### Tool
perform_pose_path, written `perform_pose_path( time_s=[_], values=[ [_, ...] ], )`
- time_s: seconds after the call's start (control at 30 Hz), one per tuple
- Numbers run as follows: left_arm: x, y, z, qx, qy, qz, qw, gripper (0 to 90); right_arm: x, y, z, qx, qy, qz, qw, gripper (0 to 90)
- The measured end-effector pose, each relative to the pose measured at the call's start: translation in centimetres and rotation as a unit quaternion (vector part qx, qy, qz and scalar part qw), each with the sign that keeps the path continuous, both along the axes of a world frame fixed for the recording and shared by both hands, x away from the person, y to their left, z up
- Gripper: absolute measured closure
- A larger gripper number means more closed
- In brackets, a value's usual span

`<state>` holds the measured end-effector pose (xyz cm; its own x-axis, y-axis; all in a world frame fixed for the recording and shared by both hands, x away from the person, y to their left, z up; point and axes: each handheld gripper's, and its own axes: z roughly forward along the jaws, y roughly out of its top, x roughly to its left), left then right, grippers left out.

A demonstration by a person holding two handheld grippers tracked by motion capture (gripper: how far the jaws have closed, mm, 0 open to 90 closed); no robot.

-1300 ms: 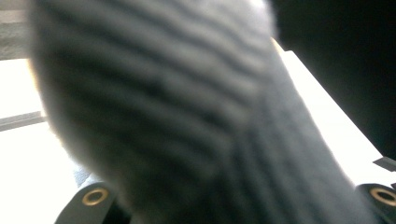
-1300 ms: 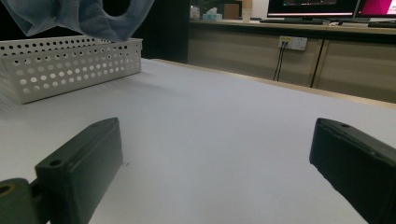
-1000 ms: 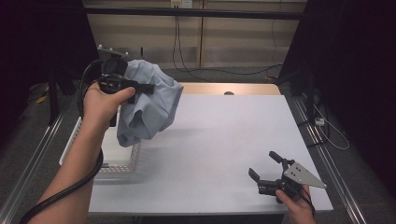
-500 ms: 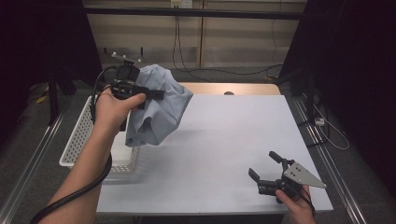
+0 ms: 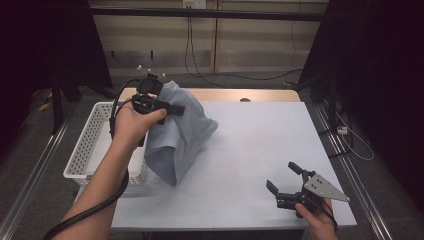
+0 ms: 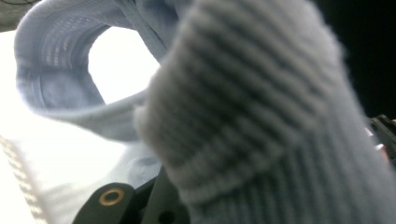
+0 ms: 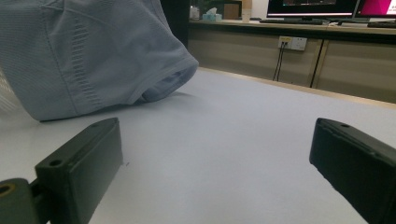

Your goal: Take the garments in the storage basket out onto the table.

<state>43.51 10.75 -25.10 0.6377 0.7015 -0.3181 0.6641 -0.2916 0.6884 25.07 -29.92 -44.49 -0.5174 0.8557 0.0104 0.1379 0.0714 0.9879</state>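
The pale blue garment [image 5: 182,132] hangs from the left gripper [image 5: 167,107], lifted clear of the white basket [image 5: 90,145] and draped down so its lower folds meet the worktop [image 5: 260,145] just beside the basket's near corner. The left gripper's jaws have just been closing and are clenched on a bunch of the fabric near its top edge; in the left gripper view the cloth [image 6: 261,121] crowds right up against the camera. The right gripper [image 5: 285,187] rests near the front right of the worktop, well apart from the garment, its 2 jaws spread wide with nothing between them.

As I judge it, the pick-out from the basket is done; laying the garment flat, and whatever folding follows, is left, and the right gripper has yet to join in.

The fabric is a soft, thin knit with fine ribbing and a line of open stitch-work [image 7: 84,65] running down 1 panel. A rounded, hemmed opening [image 7: 163,86] shows at its lower edge. The basket is rigid plastic lattice; the worktop is smooth, matte white.
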Motion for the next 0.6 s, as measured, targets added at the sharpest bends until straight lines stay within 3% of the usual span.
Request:
perform_pose_path(
  time_s=[0.3,0.47,0.6],
  values=[
    [-0.5,-1.9,0.2,-0.005,-0.009,-0.025,0.9996,81.4,0.0,0.0,0.0,0.0,0.0,0.0,1.0,2.1],
    [-0.8,-2.8,0.6,-0.024,-0.01,-0.04,0.9989,81.4,0.0,0.0,0.0,0.002,0.0,0.0,1.0,2.1],
    [-1.1,-3.5,0.1,-0.025,-0.012,-0.055,0.9981,81.3,0.0,0.0,0.0,0.002,0.0,-0.001,1.0,2.1]
  ],
)
